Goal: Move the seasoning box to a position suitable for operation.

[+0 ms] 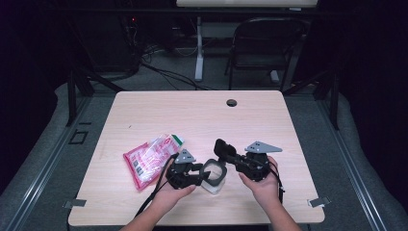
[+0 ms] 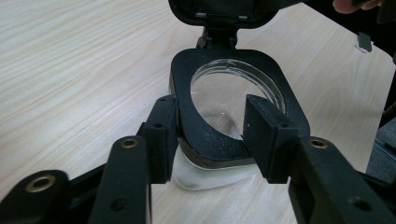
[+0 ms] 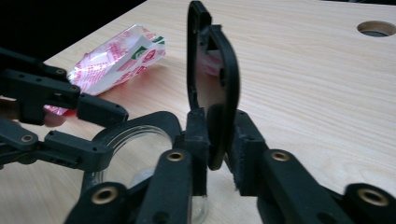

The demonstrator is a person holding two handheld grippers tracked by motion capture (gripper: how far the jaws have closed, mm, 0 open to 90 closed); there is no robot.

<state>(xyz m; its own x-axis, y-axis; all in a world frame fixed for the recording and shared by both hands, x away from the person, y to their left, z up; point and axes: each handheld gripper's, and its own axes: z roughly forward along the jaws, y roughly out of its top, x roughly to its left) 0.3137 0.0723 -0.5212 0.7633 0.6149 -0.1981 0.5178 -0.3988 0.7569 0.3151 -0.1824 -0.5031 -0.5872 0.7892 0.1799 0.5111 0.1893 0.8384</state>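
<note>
A clear plastic container [image 1: 213, 179] with a black collar around its mouth stands on the light wooden desk [image 1: 159, 113], near the front edge, between the two grippers. Its body is translucent with softly rounded corners, and the black rim frames a round opening through which the clear inside shows. A black flip lid [image 3: 211, 81], hinged at the rim's far side, stands swung up nearly upright; its inner face is flat with a raised ring.

The left gripper [image 2: 211, 135] has its jaws straddling the near part of the black rim, one pad outside against the collar's edge, the other over the opening; I cannot tell whether they press on it. The right gripper [image 3: 218, 154] pinches the lower edge of the raised lid between its two pads.

A red-and-white printed plastic packet [image 1: 150, 158] lies on the desk to the left, apart from the container.
</note>
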